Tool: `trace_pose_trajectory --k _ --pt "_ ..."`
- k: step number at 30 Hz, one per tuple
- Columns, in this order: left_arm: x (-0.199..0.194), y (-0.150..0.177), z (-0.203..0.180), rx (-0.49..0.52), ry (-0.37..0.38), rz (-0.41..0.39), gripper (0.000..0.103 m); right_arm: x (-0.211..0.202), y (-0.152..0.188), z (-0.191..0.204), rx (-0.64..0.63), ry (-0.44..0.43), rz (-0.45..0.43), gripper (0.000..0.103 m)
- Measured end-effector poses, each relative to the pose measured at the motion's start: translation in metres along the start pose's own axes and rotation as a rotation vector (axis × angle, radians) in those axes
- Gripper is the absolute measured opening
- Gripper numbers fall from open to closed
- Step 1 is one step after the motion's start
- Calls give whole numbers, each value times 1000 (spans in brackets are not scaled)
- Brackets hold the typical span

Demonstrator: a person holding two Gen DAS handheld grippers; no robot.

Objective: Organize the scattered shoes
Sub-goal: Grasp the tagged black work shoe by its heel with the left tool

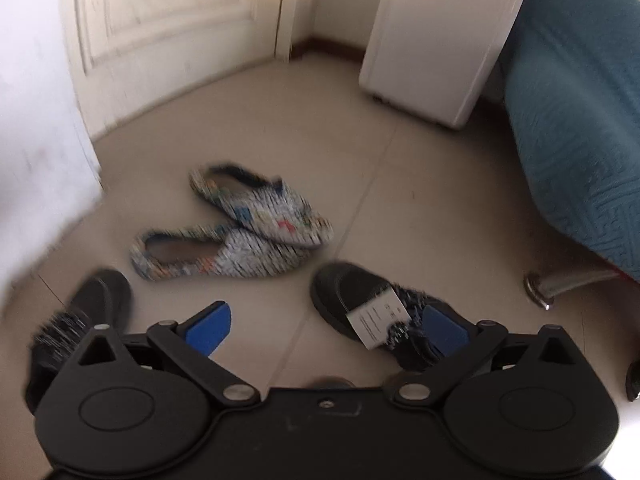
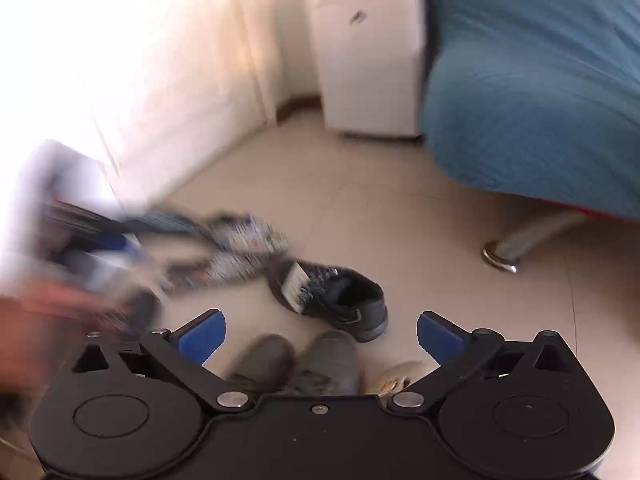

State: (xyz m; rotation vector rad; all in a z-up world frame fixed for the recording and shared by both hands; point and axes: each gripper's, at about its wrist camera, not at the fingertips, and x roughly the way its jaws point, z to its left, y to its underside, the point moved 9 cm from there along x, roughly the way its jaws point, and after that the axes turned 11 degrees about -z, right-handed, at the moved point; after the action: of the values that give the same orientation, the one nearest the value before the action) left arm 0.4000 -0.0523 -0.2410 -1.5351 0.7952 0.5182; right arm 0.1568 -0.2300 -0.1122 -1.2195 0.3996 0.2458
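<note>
Left wrist view: left gripper [image 1: 326,330] is sitting with jaws wide apart, nothing between the blue pads [image 1: 212,330]. Two patterned slippers [image 1: 256,224] are lying mid-frame on the tile floor [image 1: 400,184], toes overlapping, well above the fingertips. A black sneaker with a paper tag [image 1: 360,304] is lying just inside the right-hand finger, which is partly overlapping it in the picture; contact can't be told. A second black sneaker [image 1: 100,300] is sitting at lower left, outside the left-hand finger.

Right wrist view: right gripper [image 2: 322,336] is standing fully spread, holding nothing. The tagged sneaker [image 2: 340,300] is lying on the floor just above the gap between the fingertips, apart from both pads. The slippers [image 2: 236,248] are showing blurred at centre left. Two dark shoe toes [image 2: 296,360] are showing in the gap at bottom centre. Left edge is heavily motion-blurred; can't tell what's there.

White cabinet [image 1: 432,40] and teal bed cover [image 1: 580,120] are filling upper right.
</note>
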Motion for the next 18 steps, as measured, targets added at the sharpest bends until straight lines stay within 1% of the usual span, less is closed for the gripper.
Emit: trace_pose_trajectory --k 1,3,4,5,7,8,9,10,11,12,14,16,17,18 --pt "25 10 -14 12 -23 59 102 -23 -8 -6 58 0 -65 103" --pt "56 25 -28 42 -106 114 101 -42 -17 -26 144 13 -117 103" --pt "72 32 -35 38 -153 130 101 -43 -18 -35 170 0 -105 103" --pt "84 37 -41 31 -177 138 101 -45 -18 -45 205 -8 -93 103" --pt "105 47 -46 24 -238 150 101 -51 -15 -72 321 2 -77 103" --pt "111 49 -46 10 -259 145 103 -53 -14 -81 362 6 -69 103" --pt "115 50 -46 -18 -273 139 103 -55 -14 -90 408 -4 -62 103" --pt "116 51 -46 -67 -274 131 103 -57 -14 -99 446 -10 -59 103" --pt "118 50 -47 -94 -278 124 102 -59 -13 -105 460 -3 -66 103" --pt "118 49 -50 -96 -286 119 96 -61 -13 -111 473 0 -71 103" --pt "121 47 -54 -93 -306 115 95 -66 -14 -121 492 -8 -77 103" --pt "124 48 -54 -76 -335 139 93 -72 -14 -131 507 -11 -90 103" --pt "124 49 -53 -89 -342 141 93 -74 -14 -135 511 -8 -94 103" --pt "123 49 -51 -108 -345 142 90 -77 -14 -139 514 -5 -99 103"
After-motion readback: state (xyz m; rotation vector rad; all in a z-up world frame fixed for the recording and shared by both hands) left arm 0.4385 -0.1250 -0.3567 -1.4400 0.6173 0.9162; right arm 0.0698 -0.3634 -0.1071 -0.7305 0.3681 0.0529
